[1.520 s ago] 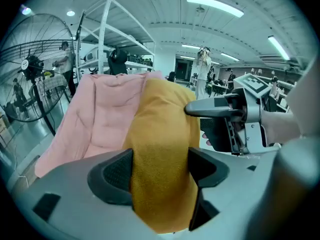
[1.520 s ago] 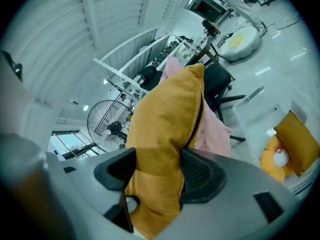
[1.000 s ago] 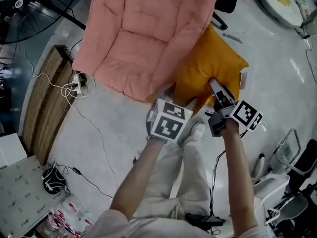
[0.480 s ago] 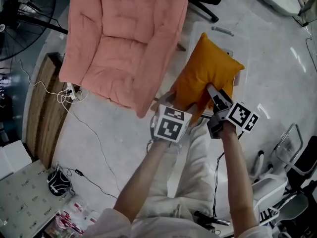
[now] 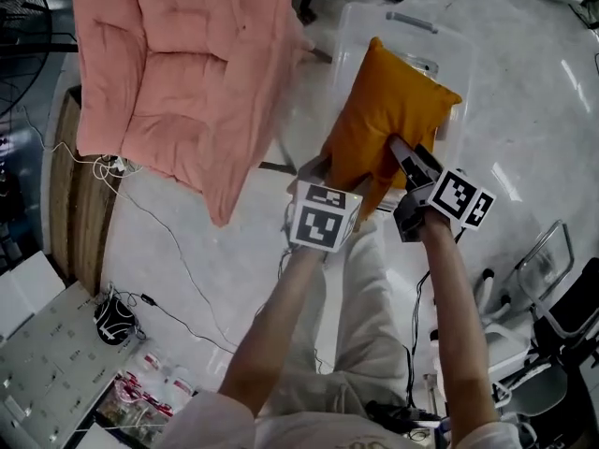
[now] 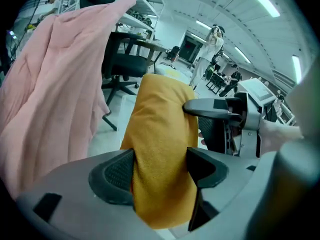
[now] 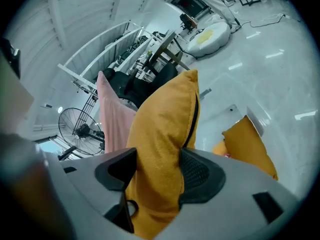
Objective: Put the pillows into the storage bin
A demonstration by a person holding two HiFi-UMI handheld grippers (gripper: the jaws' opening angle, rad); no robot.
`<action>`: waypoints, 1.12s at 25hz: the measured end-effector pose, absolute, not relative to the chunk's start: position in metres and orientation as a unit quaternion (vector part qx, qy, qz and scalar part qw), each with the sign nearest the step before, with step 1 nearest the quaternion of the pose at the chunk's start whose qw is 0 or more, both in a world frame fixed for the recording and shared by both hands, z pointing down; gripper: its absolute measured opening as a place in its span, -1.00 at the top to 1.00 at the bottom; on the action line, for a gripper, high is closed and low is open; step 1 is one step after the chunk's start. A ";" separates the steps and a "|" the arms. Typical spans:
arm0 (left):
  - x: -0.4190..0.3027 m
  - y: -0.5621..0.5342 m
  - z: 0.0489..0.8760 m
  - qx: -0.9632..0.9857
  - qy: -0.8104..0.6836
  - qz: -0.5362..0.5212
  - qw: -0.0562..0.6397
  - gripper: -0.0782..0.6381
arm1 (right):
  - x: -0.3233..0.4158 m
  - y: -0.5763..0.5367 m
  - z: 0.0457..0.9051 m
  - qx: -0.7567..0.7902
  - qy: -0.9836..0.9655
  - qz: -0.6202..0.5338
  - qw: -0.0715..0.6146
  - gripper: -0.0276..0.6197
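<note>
The left claw [image 6: 160, 170] and the right claw [image 7: 157, 171] each pinch the near edge of the orange pillow [image 5: 393, 110], which hangs above the clear storage bin [image 5: 365, 34] on the floor.

We count two orange pillows: one pillow [image 5: 388, 110] above the bin [image 5: 412, 26], a second pillow [image 7: 250, 144] low at the bin's wall, in it or against it we cannot tell. One clear bin. One pink cushion [image 5: 178, 73] left of the bin, one fan [image 7: 80, 126] farther left. Two grippers at the bin's near side: left gripper [image 6: 160, 166], right gripper [image 5: 404, 152].
</note>
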State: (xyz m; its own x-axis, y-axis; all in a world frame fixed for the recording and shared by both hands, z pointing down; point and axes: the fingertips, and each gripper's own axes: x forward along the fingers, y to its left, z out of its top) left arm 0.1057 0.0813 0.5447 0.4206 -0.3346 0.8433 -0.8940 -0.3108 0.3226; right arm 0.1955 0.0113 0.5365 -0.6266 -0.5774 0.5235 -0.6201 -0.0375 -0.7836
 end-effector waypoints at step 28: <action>0.120 0.034 0.774 0.634 -0.444 0.341 0.533 -0.18 | 0.194 -0.054 0.776 0.369 -0.676 0.624 0.132 0.00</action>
State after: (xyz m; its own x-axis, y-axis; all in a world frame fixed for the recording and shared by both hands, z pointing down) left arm 0.1198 0.0344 0.7744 0.3727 -0.2006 0.9060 -0.9270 -0.0372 0.3732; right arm 0.1941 -0.0539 0.7755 -0.6926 -0.3351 0.6387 -0.6634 -0.0515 -0.7465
